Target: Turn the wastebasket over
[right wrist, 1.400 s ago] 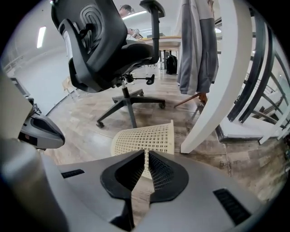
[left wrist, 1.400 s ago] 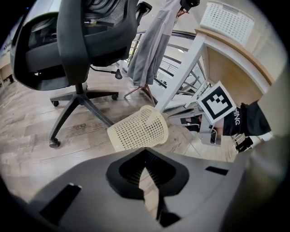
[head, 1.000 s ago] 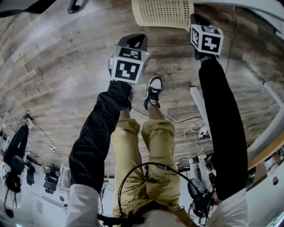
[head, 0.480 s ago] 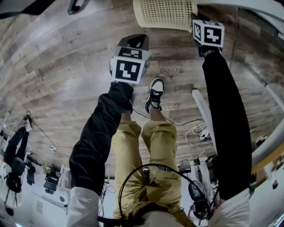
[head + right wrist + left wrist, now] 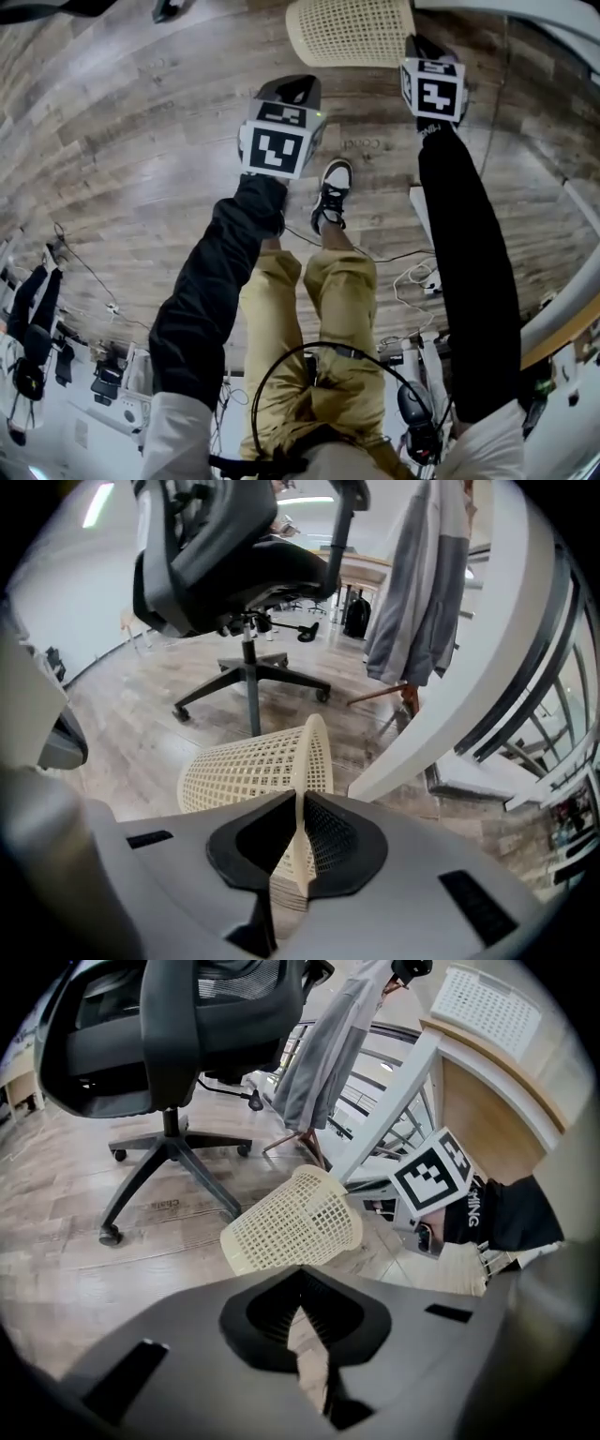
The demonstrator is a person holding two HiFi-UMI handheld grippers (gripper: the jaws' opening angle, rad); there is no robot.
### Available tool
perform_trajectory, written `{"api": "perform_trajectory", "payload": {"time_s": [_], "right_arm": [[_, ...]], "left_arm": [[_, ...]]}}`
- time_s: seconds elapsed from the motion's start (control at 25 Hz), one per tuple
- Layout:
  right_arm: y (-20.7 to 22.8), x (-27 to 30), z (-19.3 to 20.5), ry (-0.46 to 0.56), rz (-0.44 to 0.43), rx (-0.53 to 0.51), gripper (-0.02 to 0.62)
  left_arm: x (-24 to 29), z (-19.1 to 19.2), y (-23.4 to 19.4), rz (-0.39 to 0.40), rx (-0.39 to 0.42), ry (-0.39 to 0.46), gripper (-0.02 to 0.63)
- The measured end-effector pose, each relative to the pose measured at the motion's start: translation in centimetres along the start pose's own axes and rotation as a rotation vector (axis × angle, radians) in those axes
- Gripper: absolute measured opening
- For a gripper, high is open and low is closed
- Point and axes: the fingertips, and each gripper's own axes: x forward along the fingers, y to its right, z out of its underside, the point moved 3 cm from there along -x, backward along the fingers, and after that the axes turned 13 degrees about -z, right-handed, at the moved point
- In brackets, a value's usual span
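Note:
The wastebasket [image 5: 352,33] is a cream mesh bin, tipped onto its side just above the wooden floor. In the right gripper view its rim runs straight between the jaws, and the right gripper [image 5: 298,827] is shut on that rim. Seen from the head, the right gripper [image 5: 415,45] is at the wastebasket's right edge. The left gripper [image 5: 289,86] hangs short of the bin and to its left, apart from it. In the left gripper view the wastebasket [image 5: 295,1222] lies ahead with its bottom pointing left, and the left gripper [image 5: 305,1312] is shut with nothing in it.
A black office chair [image 5: 169,1044] on castors stands beyond the bin. A grey coat [image 5: 422,583] hangs on a stand beside a white slanted beam [image 5: 487,696]. The person's shoe [image 5: 330,192] and floor cables [image 5: 412,272] are close below the grippers.
The right gripper's marker cube has turned slightly while still holding the bin's rim. The wastebasket and the left gripper have hardly shifted.

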Motion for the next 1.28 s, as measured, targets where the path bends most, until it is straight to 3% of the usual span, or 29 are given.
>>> {"api": "perform_trajectory", "payload": {"time_s": [0.08, 0.28, 0.44, 0.56, 0.96, 1.28], "right_arm": [[-1.8, -1.2, 0.2, -0.023, 0.036, -0.106, 0.044], [-7.3, -3.3, 0.3, -0.063, 0.105, -0.501, 0.044], [-12.4, -4.2, 2.4, -0.053, 0.063, -0.761, 0.044], [-15.7, -4.8, 4.5, -0.058, -0.007, -0.882, 0.046], [-23.2, -4.7, 11.2, -0.168, -0.267, -0.903, 0.055], [-28.4, -4.0, 16.1, -0.315, -0.494, -0.903, 0.055]], "left_arm": [[-0.6, 0.1, 0.3, 0.002, 0.004, -0.003, 0.003], [-1.8, 0.4, 1.2, 0.014, 0.022, 0.0, 0.003], [-2.7, 2.1, 1.0, 0.007, 0.027, -0.014, 0.003], [-3.4, 4.2, 0.5, -0.008, 0.038, -0.037, 0.003], [-5.7, 12.0, 0.4, -0.005, 0.073, -0.116, 0.003], [-6.7, 15.2, -0.7, -0.009, 0.06, -0.14, 0.003]]}}
